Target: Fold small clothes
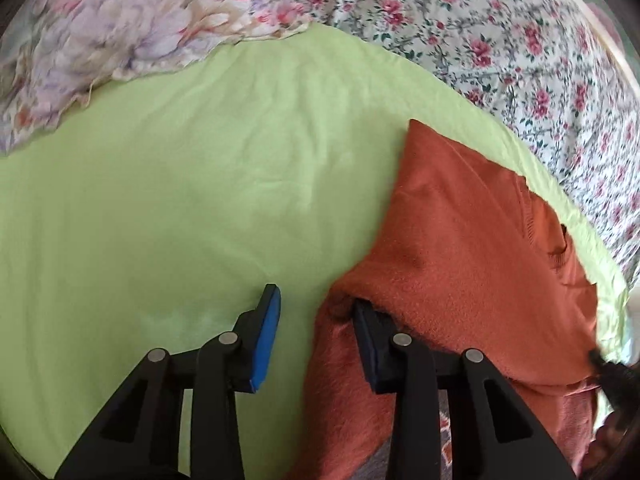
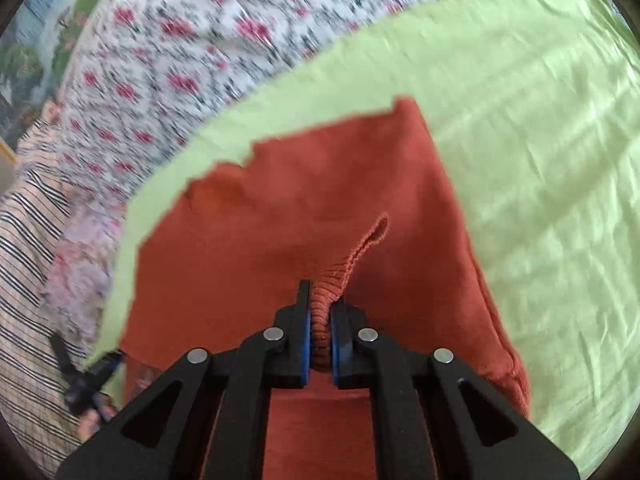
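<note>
Rust-orange knit garment [image 2: 320,184] lying partly folded on lime-green sheet [image 2: 520,128], ribbed cuff [image 2: 340,272] pinched in right gripper [image 2: 320,320], seen in right view only; in left view, left gripper [image 1: 316,308] spread, one finger under the garment's edge, lilac floral pillow [image 1: 100,40] beyond.

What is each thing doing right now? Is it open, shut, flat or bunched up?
Orange garment: partly folded on the green sheet, its ribbed edge bunched.
Right gripper: shut on the ribbed edge.
Left gripper: open; one finger on the green sheet, the other tucked under the garment's edge, nothing pinched.
Green sheet: spread flat, lightly wrinkled.
Floral bedspread: spread out beneath the sheet.
</note>
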Available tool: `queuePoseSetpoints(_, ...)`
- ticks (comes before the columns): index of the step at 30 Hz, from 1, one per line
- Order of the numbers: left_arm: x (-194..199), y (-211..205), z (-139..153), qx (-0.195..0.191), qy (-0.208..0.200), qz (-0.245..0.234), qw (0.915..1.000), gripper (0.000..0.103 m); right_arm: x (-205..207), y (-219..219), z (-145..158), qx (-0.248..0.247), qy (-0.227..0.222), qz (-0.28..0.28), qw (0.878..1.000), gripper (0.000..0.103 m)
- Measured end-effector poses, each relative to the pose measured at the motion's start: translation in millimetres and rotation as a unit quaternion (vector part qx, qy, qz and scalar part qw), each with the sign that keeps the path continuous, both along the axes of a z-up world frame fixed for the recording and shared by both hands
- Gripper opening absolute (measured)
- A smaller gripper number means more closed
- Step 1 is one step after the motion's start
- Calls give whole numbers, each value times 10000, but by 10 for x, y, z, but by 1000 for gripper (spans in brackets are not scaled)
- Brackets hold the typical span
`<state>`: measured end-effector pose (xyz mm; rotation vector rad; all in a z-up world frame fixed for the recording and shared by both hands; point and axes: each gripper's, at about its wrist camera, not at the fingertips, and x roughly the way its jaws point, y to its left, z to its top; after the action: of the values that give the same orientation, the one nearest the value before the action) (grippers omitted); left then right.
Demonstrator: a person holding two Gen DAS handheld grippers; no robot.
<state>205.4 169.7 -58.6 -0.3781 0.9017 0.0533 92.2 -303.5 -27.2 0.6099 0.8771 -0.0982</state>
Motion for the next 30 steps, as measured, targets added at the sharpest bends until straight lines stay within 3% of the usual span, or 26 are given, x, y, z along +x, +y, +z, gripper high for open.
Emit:
queuePoseSetpoints(5, 12, 162, -34, -522, 29, 14, 9986, 37, -116, -16, -29, -16, -75, -102, 9999, 8)
queuePoseSetpoints(7, 12, 153, -37, -490, 14, -1, 9988, 37, -112, 28, 11, -206, -77, -22, 9998, 8)
queuePoseSetpoints(11, -14, 124, -21, -402, 49, -92, 9991, 37, 2, 96, -107, -554, 424, 101, 9975, 9)
queuePoseSetpoints(15, -135, 159, 41, -289, 200, -426, 9985, 34, -187, 28, 80, -795, 380, -177, 9959, 16)
queuePoseSetpoints(18, -388, 202, 121, -340, 256, -847, 9955, 36, -501, -69, 274, -416, 28, -182, 9990, 19)
queuePoseSetpoints(20, -622, 215, 157, -289, 305, -1126, 9928, 48, -704, -60, 362, -314, -74, -44, 9995, 42)
queuePoseSetpoints(22, -871, 227, 163, -252, 360, -1360, 9897, 55, -994, -2, 442, -222, -216, 233, 9992, 52)
queuePoseSetpoints(30, -1817, 180, 7, -265, 642, -2241, 9721, 58, -1929, 181, 399, 29, -54, 641, 9979, 52)
